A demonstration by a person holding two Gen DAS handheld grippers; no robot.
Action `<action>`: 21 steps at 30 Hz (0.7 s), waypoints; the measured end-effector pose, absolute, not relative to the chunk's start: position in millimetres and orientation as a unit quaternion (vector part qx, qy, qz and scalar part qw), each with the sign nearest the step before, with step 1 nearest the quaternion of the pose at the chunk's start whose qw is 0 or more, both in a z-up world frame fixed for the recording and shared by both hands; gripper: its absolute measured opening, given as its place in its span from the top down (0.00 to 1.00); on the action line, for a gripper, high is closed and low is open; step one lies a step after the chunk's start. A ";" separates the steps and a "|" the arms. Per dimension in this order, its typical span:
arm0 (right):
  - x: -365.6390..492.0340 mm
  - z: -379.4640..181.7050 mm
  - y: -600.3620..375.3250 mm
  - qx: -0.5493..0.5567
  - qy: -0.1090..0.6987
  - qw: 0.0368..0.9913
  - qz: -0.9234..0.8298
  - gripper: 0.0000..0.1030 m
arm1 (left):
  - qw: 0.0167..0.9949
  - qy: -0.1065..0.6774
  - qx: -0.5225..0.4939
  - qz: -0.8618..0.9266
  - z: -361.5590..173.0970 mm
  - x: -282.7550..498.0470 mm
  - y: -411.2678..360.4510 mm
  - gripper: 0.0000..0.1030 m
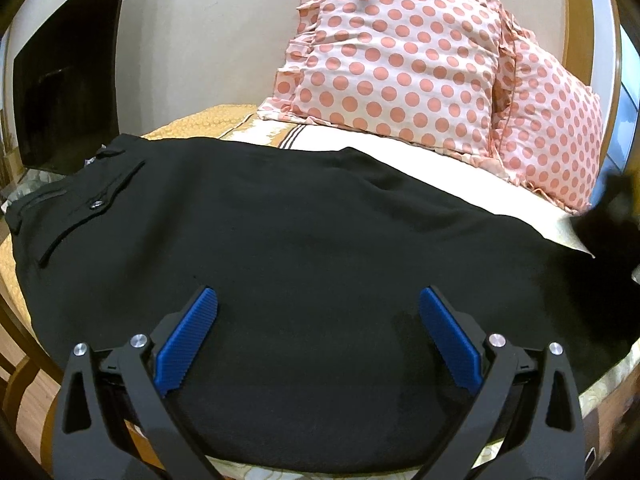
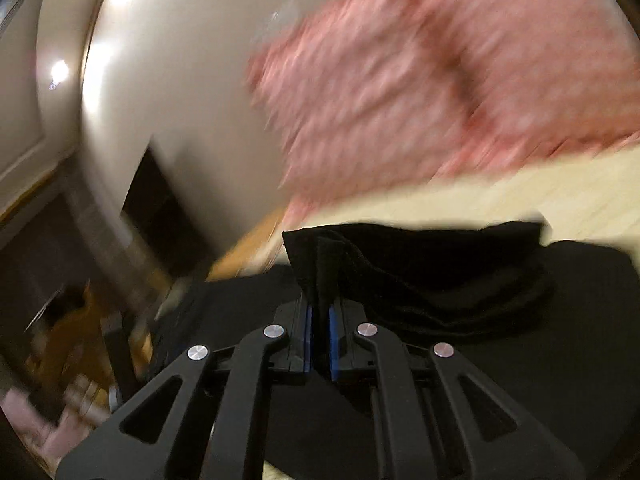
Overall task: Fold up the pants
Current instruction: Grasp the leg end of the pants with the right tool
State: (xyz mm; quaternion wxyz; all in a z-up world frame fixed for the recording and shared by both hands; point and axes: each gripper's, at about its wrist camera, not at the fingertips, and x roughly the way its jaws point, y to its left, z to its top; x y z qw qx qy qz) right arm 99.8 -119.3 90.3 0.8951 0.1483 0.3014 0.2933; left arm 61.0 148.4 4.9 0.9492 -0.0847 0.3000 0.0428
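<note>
Black pants (image 1: pixel 280 232) lie flat across the bed, waistband and a buttoned back pocket (image 1: pixel 94 204) at the left. My left gripper (image 1: pixel 318 300) is open, its blue pads (image 1: pixel 188 340) spread wide just above the cloth, holding nothing. In the right wrist view my right gripper (image 2: pixel 319 312) is shut on a fold of the black pants (image 2: pixel 420 264) and holds the leg end lifted above the rest of the cloth. That view is blurred by motion.
Two pink polka-dot pillows (image 1: pixel 396 60) lean at the head of the bed (image 1: pixel 420 152), which has a cream sheet. A dark TV screen (image 1: pixel 64 92) stands at the left. A wooden bed edge (image 1: pixel 24 360) runs along the lower left.
</note>
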 end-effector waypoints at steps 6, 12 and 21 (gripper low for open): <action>117.5 39.7 -86.2 0.155 0.388 0.860 0.293 0.94 | 0.950 0.298 -0.081 0.035 4.3 59.2 149.1 0.02; 110.9 73.4 -65.3 0.114 0.341 0.878 0.317 0.94 | 0.951 0.297 -0.086 0.035 3.8 59.3 149.0 0.02; 103.2 42.6 -23.2 0.019 0.400 0.858 0.323 0.94 | 0.951 0.296 -0.087 0.033 4.1 58.6 148.7 0.02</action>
